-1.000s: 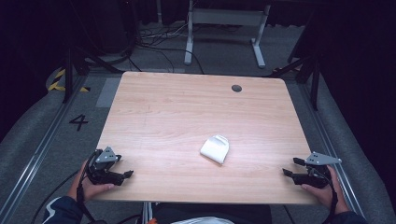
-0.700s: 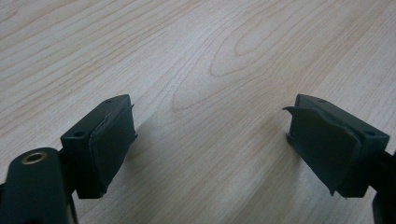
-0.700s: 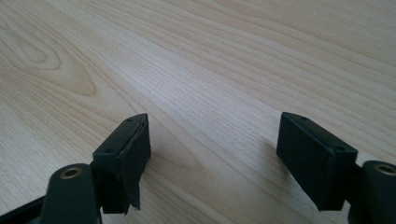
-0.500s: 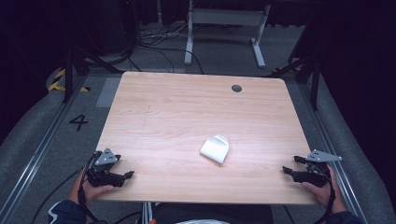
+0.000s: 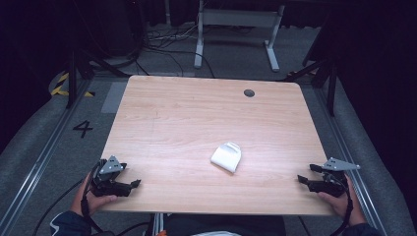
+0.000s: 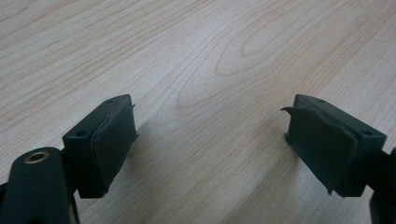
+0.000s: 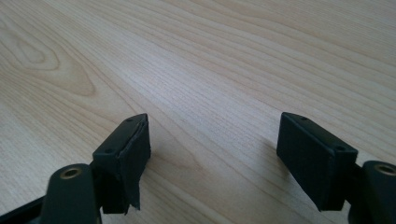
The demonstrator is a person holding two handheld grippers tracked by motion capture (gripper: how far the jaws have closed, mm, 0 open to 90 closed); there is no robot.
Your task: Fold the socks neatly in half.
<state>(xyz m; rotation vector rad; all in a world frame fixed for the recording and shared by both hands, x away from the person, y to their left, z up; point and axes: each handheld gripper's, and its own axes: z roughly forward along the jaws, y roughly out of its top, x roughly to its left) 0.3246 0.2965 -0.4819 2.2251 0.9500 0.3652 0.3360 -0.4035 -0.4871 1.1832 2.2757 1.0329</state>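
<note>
The wooden table (image 5: 196, 123) takes up most of the high view, with a small dark round grommet (image 5: 249, 93) near its far right edge. A folded white cloth (image 5: 226, 157) lies flat on the near half, a little right of centre, well apart from both grippers and touched by neither.

The left gripper (image 5: 135, 184) sits at the near left corner, held in the person's left hand (image 5: 96, 199). In the left gripper view its two black jaws stand wide apart with bare wood grain between them (the pads (image 6: 109, 149) look slightly frayed at their edges); they clamp nothing. The right gripper (image 5: 301, 180) sits at the near right corner in the right hand (image 5: 339, 201), its jaws likewise spread wide over bare wood, holding nothing.

Compared with a second ago, the cloth lies in the same spot, both hands rest at the same corners, and the left jaws have opened slightly wider.
</note>
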